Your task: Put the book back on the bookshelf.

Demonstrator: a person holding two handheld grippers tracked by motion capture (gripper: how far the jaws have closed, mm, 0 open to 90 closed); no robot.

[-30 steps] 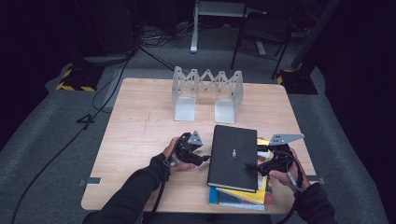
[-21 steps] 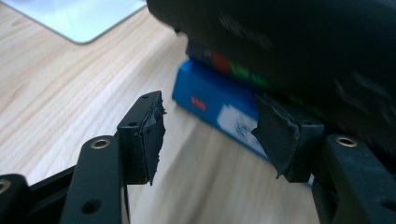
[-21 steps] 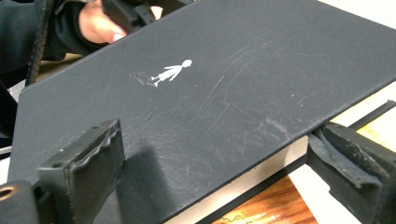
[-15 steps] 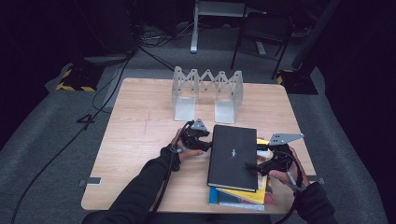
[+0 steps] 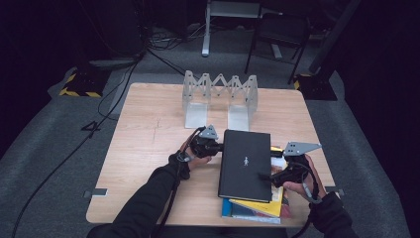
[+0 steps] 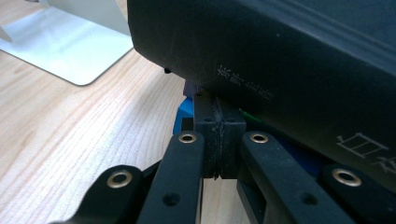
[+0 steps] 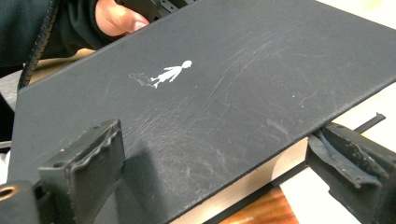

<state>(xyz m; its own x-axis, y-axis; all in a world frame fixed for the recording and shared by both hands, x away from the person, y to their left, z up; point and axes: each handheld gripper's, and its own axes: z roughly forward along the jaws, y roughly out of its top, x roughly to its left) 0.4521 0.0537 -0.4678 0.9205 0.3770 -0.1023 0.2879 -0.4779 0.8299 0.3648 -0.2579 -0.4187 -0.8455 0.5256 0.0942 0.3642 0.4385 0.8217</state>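
High view: your left gripper (image 5: 212, 145) sits at the far left corner of the black book (image 5: 246, 163), which lies on top of a small stack with a yellow book (image 5: 276, 202) and a blue book (image 5: 247, 211) beneath it, at the near right part of the wooden table (image 5: 143, 148). Your right gripper (image 5: 277, 177) is at the book's right edge, near its front. Behind the stack stands a grey folding book rack (image 5: 220, 94), well apart from both of your hands.

Left gripper view shows your jaws have just been closing and now stand pressed together, pad against pad, with nothing between them; their tips (image 6: 218, 122) sit just under the black book's spine edge, where pale printed characters run along the cover.

Right gripper view shows your jaws spread wide around the black book's edge: one pad (image 7: 88, 154) lies over the cover, the other (image 7: 355, 154) sits below the page block. You cannot tell whether they press. A small white figure (image 7: 169, 73) marks the cover.
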